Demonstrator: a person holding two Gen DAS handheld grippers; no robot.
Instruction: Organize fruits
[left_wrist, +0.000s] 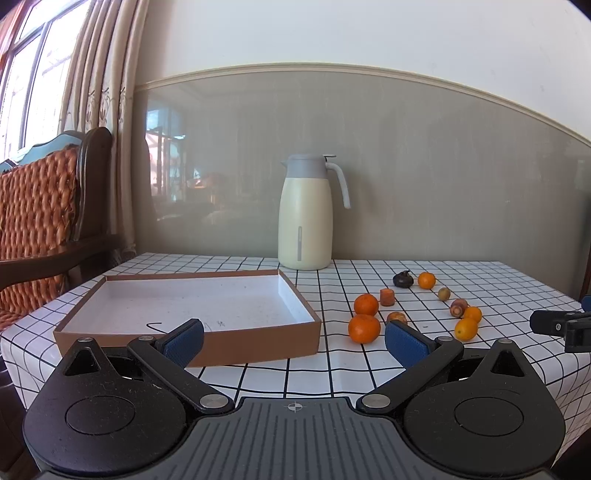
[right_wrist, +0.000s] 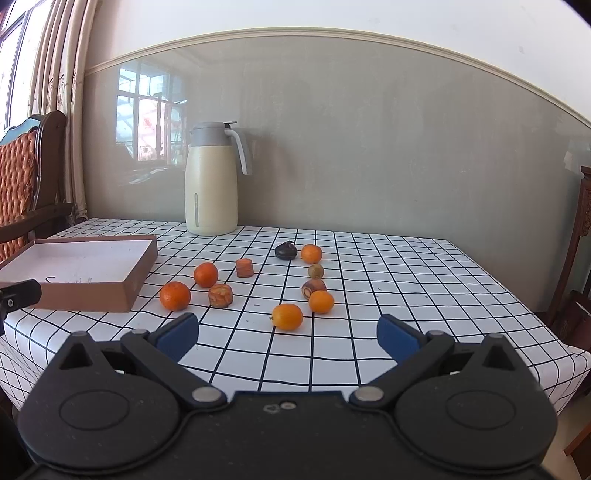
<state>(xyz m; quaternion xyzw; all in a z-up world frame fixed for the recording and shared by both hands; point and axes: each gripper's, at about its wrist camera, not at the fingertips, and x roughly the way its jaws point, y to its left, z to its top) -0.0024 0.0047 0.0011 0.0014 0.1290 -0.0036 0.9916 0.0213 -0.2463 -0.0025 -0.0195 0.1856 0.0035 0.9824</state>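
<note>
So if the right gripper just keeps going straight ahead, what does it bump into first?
Probably the oval orange fruit. It lies on the checked tablecloth just ahead of the open right gripper, near the middle of its view. Depth is hard to judge, so it might pass over it.

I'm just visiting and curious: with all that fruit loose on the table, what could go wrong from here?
Round oranges like the nearest one may roll off the checked cloth if nudged by the open right tongs. The box sits near the table's front edge; a bump from the left tongs could push it off.

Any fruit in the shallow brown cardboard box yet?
No, the shallow brown cardboard box shows only its bare white floor; the orange fruits sit outside on the checked tablecloth.
</note>
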